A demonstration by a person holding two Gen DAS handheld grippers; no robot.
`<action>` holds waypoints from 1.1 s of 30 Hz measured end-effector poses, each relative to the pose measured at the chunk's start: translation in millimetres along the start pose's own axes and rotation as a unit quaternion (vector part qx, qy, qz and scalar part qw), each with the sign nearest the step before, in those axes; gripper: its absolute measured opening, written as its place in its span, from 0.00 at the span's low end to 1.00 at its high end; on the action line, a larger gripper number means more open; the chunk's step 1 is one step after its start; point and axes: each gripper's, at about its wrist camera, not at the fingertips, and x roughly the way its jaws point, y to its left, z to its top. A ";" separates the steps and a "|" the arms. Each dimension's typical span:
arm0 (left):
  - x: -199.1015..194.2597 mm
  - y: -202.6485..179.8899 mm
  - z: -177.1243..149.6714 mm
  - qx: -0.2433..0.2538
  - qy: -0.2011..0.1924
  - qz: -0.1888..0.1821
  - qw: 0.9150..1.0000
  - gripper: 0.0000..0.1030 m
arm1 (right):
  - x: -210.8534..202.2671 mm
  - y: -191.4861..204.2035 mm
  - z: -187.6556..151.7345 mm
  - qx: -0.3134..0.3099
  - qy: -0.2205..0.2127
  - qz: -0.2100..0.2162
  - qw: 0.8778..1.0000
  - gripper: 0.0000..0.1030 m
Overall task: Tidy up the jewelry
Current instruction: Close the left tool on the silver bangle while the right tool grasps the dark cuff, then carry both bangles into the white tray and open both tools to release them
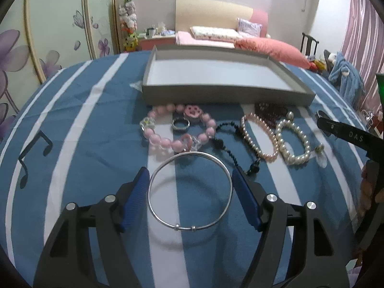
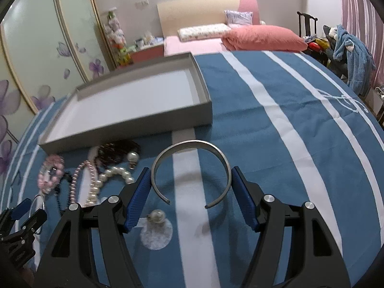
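Left hand-held gripper clenches a silver bangle, right hand-held gripper an open cuff; grey tray at 12 o'clock.

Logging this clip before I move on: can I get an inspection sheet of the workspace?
Surface: blue cloth with white stripes.
Job's things: empty grey tray; pink bead bracelet, ring, two pearl bracelets, black bead string lying before it.
Clutter: small glass bottle.
Grippers: left tool clamps a closed silver bangle; right tool clamps an open silver cuff, both raised above the cloth.
Cables: nothing seen.
Surroundings: bed with pink pillow, floral wardrobe doors.
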 end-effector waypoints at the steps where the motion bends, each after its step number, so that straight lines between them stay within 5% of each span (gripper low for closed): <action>1: -2.7 0.2 0.5 -0.001 -0.005 0.001 1.000 0.67 | -3.9 1.5 -0.3 0.000 -0.007 0.004 1.000 0.65; 13: -54.3 -10.1 16.2 0.008 -0.129 0.023 0.991 0.67 | -59.0 21.5 0.2 -0.015 -0.134 0.041 0.990 0.65; 23: -89.5 -25.2 46.0 0.025 -0.239 0.051 0.969 0.67 | -104.4 43.7 3.3 -0.049 -0.291 0.016 0.955 0.65; 33: -86.9 -35.3 77.4 0.031 -0.286 0.073 0.955 0.67 | -96.0 45.0 27.3 -0.049 -0.327 0.005 0.944 0.65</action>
